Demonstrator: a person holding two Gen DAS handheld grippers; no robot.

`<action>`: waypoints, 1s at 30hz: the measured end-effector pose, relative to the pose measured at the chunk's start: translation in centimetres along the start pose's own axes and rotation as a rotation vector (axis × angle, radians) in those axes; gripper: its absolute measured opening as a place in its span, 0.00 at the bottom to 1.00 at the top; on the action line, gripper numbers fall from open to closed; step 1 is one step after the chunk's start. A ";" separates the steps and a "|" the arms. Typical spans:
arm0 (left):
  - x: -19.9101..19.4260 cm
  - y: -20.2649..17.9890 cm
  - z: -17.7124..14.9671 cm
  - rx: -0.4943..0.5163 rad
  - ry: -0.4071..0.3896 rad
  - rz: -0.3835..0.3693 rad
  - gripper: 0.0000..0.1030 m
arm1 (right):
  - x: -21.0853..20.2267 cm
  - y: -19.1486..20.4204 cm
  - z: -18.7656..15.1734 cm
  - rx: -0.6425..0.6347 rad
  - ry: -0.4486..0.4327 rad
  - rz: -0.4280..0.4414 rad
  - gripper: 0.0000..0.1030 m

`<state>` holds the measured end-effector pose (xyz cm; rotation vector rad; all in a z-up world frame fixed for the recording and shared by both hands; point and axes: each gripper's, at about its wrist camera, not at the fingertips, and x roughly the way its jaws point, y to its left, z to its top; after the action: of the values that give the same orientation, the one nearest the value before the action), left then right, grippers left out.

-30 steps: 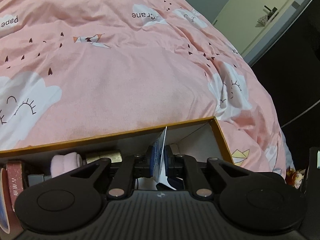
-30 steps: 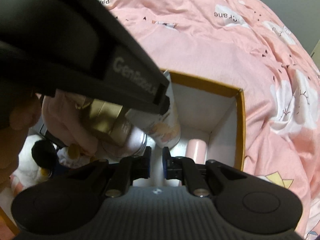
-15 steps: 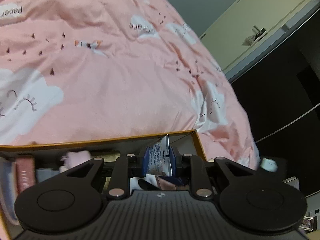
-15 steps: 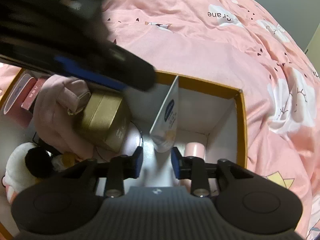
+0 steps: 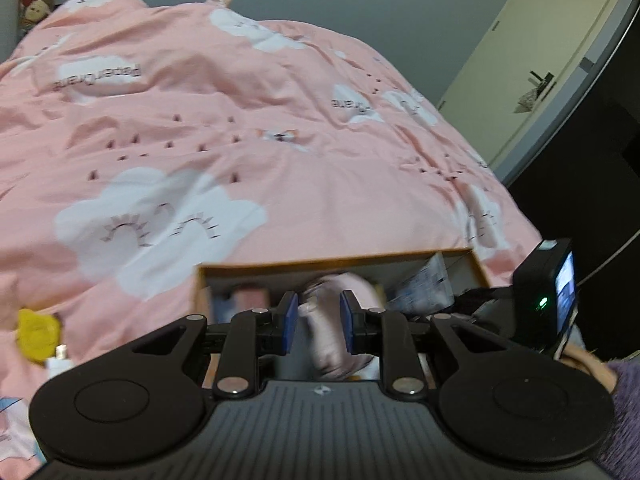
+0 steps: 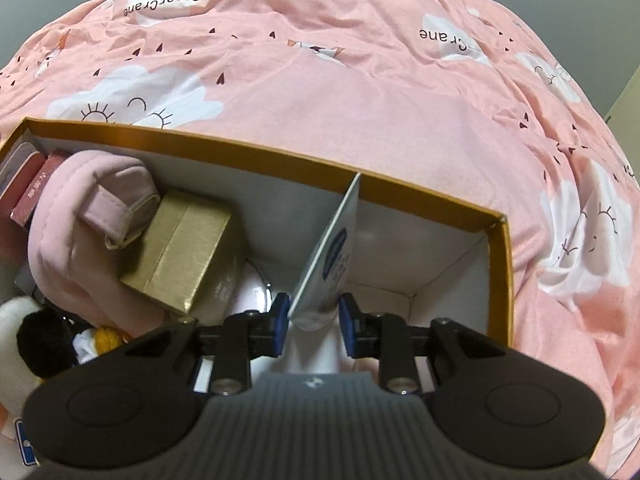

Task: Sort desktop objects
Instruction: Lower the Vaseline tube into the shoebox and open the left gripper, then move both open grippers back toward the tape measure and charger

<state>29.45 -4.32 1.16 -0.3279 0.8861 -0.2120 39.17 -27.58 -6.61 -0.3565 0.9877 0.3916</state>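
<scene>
Standing on its cap end in the box (image 6: 496,280), the white and blue tube (image 6: 332,264) is seen leaning against the back wall, its flat top just reaching the orange rim. It is framed by the right gripper (image 6: 313,322), whose jaws have just been closing a little. The left pad looks close to the tube, maybe touching, but a gap is seen by the right pad, so the tube is not squeezed. The left gripper (image 5: 319,322) is loose and empty, with a blurred pink cloth (image 5: 340,320) showing between its pads further off.

Beside the tube a gold box (image 6: 180,252), a pink strap cover (image 6: 92,224) and a plush toy (image 6: 36,340) are packed. The pink blanket (image 6: 320,92) lies all around.

The tube could be knocked over if it is bumped while the gripper is pulled back. It may slide down flat, since it is only leaning.
</scene>
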 end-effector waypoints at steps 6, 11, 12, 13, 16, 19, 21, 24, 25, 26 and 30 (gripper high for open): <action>-1.2 2.1 -1.7 -0.020 0.020 0.046 0.24 | -1.2 3.5 -0.1 -0.058 0.015 -0.010 0.28; -2.2 3.0 -2.6 -0.019 0.011 0.064 0.25 | -1.8 3.7 -0.2 -0.062 0.027 -0.037 0.28; -2.5 3.2 -2.7 -0.018 0.008 0.068 0.25 | -1.9 3.7 -0.1 -0.061 0.026 -0.041 0.29; -2.7 3.3 -2.9 -0.015 0.005 0.071 0.26 | -2.1 3.7 -0.1 -0.059 0.025 -0.046 0.30; -3.3 3.4 -3.2 -0.006 0.000 0.081 0.26 | -3.0 3.8 -0.1 -0.057 0.018 -0.062 0.34; -4.2 3.4 -3.4 0.013 -0.016 0.097 0.26 | -4.2 4.0 -0.3 -0.045 0.022 -0.074 0.35; -4.9 3.3 -3.6 0.029 -0.031 0.106 0.26 | -5.1 4.2 -0.5 -0.040 0.021 -0.082 0.35; -6.1 3.4 -3.9 0.041 -0.055 0.113 0.26 | -6.7 4.8 -0.9 -0.026 0.021 -0.107 0.35; -6.5 3.5 -4.1 0.047 -0.070 0.121 0.26 | -7.3 5.1 -1.0 -0.020 0.019 -0.115 0.35; -7.0 3.6 -4.2 0.055 -0.084 0.133 0.26 | -8.0 5.3 -1.2 -0.013 0.012 -0.121 0.35; -9.1 4.4 -4.8 0.064 -0.136 0.174 0.26 | -11.5 7.0 -2.0 0.020 -0.052 -0.121 0.35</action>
<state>20.30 1.71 3.34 -0.2020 0.7670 -0.0564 28.78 -24.18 1.45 -0.3839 0.9145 0.2798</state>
